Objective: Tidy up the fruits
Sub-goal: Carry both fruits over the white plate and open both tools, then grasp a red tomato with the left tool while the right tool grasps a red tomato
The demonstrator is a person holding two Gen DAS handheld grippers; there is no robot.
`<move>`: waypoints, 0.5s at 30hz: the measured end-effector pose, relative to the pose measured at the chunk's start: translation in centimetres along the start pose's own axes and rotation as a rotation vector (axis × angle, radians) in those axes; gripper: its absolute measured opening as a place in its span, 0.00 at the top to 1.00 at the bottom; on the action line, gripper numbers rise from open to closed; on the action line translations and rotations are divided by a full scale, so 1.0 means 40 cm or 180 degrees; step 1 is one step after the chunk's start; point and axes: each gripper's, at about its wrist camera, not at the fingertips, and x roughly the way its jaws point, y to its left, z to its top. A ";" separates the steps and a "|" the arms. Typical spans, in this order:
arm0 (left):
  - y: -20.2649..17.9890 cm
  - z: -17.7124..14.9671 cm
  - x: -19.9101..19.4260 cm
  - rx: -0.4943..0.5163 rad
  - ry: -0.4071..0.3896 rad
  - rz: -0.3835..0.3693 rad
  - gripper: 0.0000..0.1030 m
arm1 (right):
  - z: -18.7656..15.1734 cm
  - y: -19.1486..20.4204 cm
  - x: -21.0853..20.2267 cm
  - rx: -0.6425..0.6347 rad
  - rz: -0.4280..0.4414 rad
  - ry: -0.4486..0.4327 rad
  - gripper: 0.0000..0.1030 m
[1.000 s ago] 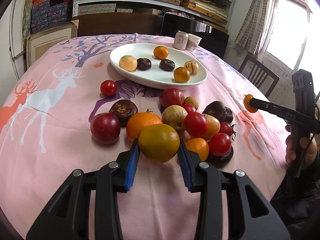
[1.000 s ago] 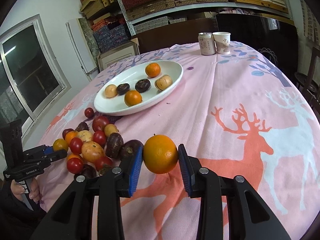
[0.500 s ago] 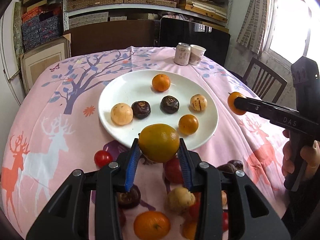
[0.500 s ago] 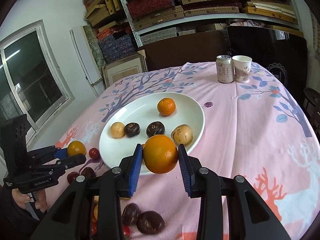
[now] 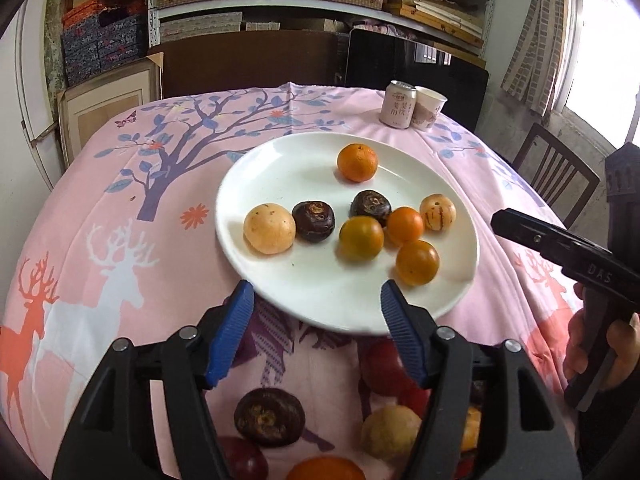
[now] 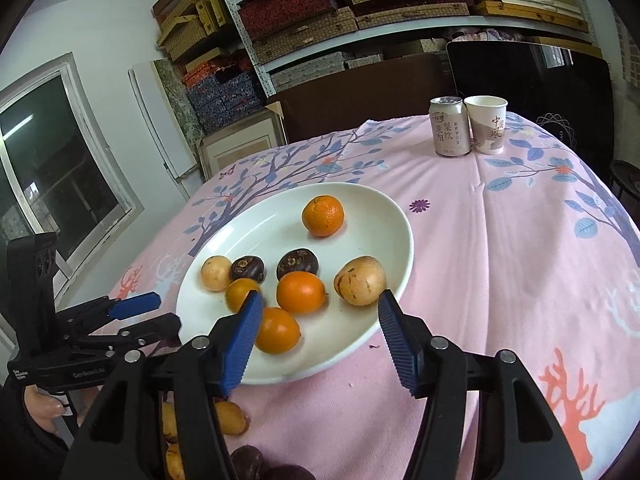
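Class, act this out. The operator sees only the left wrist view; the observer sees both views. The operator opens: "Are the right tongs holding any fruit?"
Observer: No. The right tongs are open and empty, over the near rim of the plate.
Operator: Is anything printed on the cloth just beyond the plate's right side?
Observer: Yes, a small purple flower print on the pink cloth.
Operator: What is on the wall to my left?
Observer: A window with a pale frame and dark panes.
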 end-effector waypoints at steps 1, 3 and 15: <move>0.002 -0.021 -0.023 0.0011 -0.0032 -0.0019 0.33 | -0.010 -0.007 -0.009 0.0016 -0.0010 -0.0011 0.39; 0.004 -0.069 -0.063 0.0039 -0.0085 -0.0012 0.27 | -0.033 -0.024 -0.029 0.0075 0.0021 -0.0006 0.34; -0.029 -0.285 -0.174 0.0363 -0.0033 0.0202 0.26 | -0.151 -0.004 -0.145 -0.0154 -0.0258 0.0008 0.10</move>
